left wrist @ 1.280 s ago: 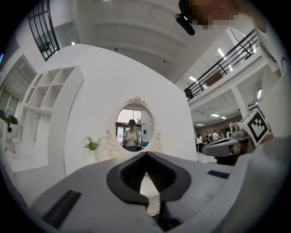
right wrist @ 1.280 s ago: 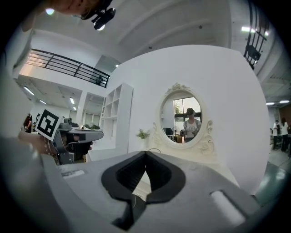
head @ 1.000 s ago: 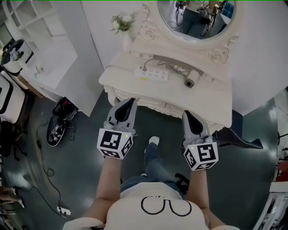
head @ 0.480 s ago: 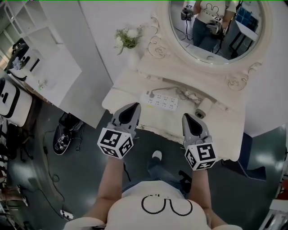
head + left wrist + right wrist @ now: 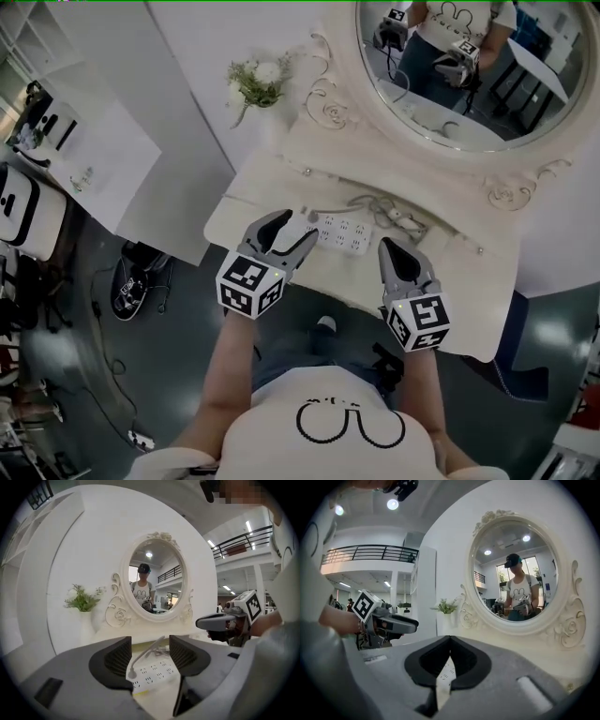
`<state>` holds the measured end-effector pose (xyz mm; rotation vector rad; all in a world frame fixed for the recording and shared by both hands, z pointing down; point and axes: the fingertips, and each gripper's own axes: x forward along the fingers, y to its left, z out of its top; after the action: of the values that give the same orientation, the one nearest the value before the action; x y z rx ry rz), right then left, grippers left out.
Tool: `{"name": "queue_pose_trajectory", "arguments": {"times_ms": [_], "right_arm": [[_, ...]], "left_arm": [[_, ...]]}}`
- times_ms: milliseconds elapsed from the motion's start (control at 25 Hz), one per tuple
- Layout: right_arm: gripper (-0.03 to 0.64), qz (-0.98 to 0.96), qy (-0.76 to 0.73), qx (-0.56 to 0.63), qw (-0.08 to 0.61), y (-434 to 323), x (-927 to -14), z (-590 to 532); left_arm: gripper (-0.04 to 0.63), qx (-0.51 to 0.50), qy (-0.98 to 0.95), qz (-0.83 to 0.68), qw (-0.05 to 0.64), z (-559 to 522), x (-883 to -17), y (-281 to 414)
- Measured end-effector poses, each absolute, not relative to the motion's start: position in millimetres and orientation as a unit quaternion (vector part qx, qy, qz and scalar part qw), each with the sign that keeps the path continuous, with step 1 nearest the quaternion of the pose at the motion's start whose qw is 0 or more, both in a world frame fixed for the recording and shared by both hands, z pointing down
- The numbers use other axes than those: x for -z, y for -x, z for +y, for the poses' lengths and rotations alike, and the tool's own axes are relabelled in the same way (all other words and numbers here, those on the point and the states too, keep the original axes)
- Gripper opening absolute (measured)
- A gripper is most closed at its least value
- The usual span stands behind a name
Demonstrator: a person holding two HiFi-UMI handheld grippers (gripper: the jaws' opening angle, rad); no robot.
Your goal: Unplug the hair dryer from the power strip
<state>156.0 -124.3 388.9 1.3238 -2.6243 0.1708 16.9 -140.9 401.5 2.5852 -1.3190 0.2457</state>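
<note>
A white power strip [image 5: 344, 233] lies on the cream dressing table [image 5: 253, 197], with plugs and grey cords [image 5: 389, 214] bunched at its right end. The hair dryer itself does not show. My left gripper [image 5: 294, 227] hovers at the strip's left end; its jaws are opening and nothing is between them. In the left gripper view the power strip [image 5: 154, 673] and its cable [image 5: 149, 651] show through the gap of my left gripper [image 5: 150, 656]. My right gripper [image 5: 390, 247] is shut and empty, just right of the strip. The power strip [image 5: 445, 674] peeks below my right gripper [image 5: 450, 645].
An oval mirror [image 5: 455, 75] in a carved frame stands behind the table, and a vase of white flowers [image 5: 257, 82] sits at its back left. A white shelf unit [image 5: 84, 141] stands left. Shoes [image 5: 127, 284] and cables lie on the dark floor.
Both grippers have moved forward from in front of the table to over its top, near the power strip. The left jaws have gone from shut to open.
</note>
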Motion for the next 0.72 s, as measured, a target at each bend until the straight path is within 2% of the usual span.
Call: {"name": "queue_pose_trajectory", "arguments": {"times_ms": [80, 440, 720], "right_arm": [[-0.003, -0.888, -0.442, -0.064, 0.106, -153.6, -398.2, -131.5], [-0.002, -0.874, -0.450, -0.108, 0.149, -150.4, -437.7, -154.6], [-0.002, -0.851, -0.469, -0.160, 0.172, -142.8, -479.2, -179.9]], "left_arm": [[0.259, -0.104, -0.881, -0.446, 0.121, -149.2, -416.3, -17.8], [0.258, -0.130, -0.875, -0.429, 0.183, -192.6, -477.4, -19.5], [0.217, -0.182, -0.873, -0.392, 0.225, -219.9, -540.2, -22.6]]}}
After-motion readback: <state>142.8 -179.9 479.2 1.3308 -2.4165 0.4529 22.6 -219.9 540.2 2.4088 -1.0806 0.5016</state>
